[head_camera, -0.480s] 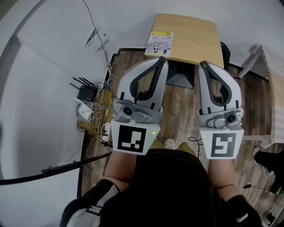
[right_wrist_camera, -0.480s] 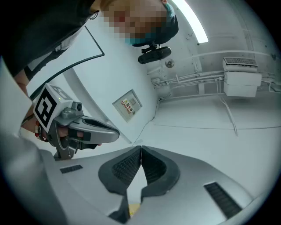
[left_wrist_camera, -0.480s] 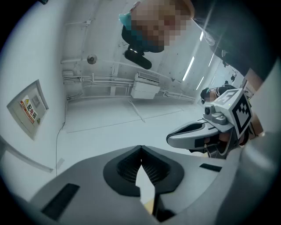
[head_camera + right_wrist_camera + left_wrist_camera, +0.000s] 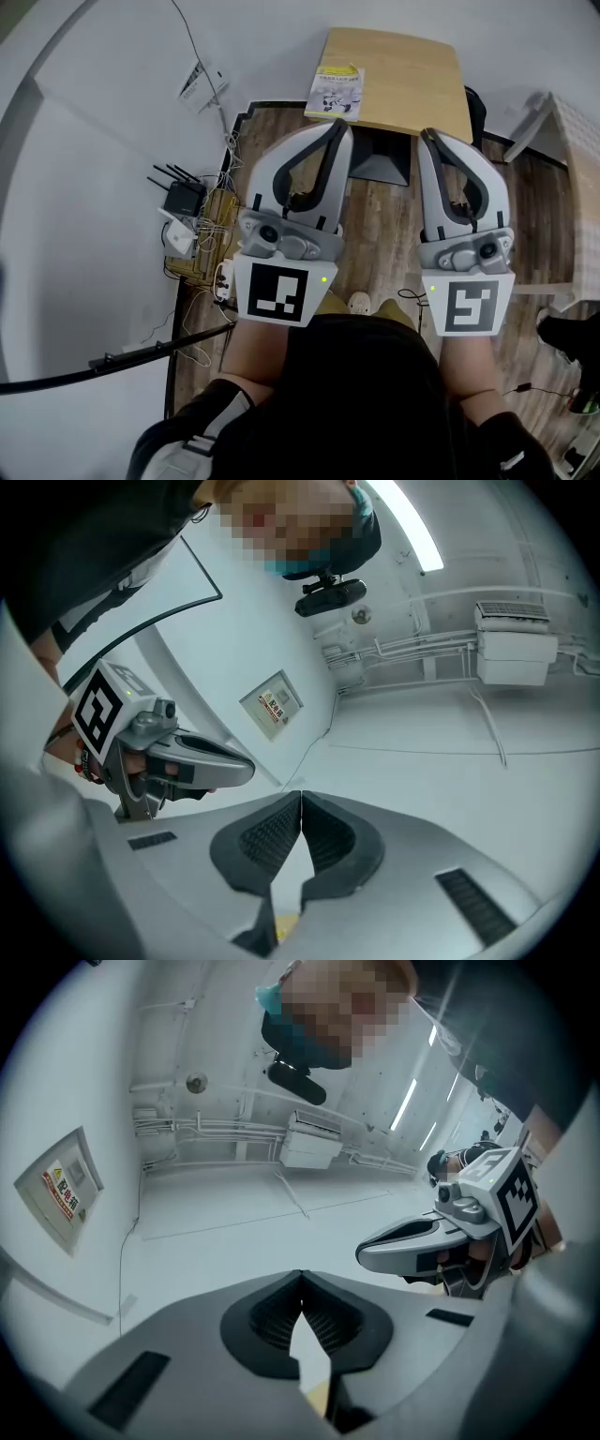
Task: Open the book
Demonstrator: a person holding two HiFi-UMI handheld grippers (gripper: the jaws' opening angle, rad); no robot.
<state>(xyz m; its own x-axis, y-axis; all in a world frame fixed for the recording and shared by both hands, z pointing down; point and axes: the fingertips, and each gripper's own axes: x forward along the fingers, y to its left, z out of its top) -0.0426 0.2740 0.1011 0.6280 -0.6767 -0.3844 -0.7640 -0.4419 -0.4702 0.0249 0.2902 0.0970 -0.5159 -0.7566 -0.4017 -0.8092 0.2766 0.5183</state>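
Position is holding unchanged: I am keeping left tool (image 4: 339, 127) and right tool (image 4: 429, 137) closed, empty, clear of the unopened book (image 4: 336, 92) on the desk (image 4: 412, 75).

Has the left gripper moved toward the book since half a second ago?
No. The left gripper sits where it was, its tip at the same spot just below the book on the wooden table in the head view.

Head view looks steeply down on left gripper (image 4: 338, 127) and right gripper (image 4: 427, 137); their 2 views, seemingly tilted upward, catch each other.
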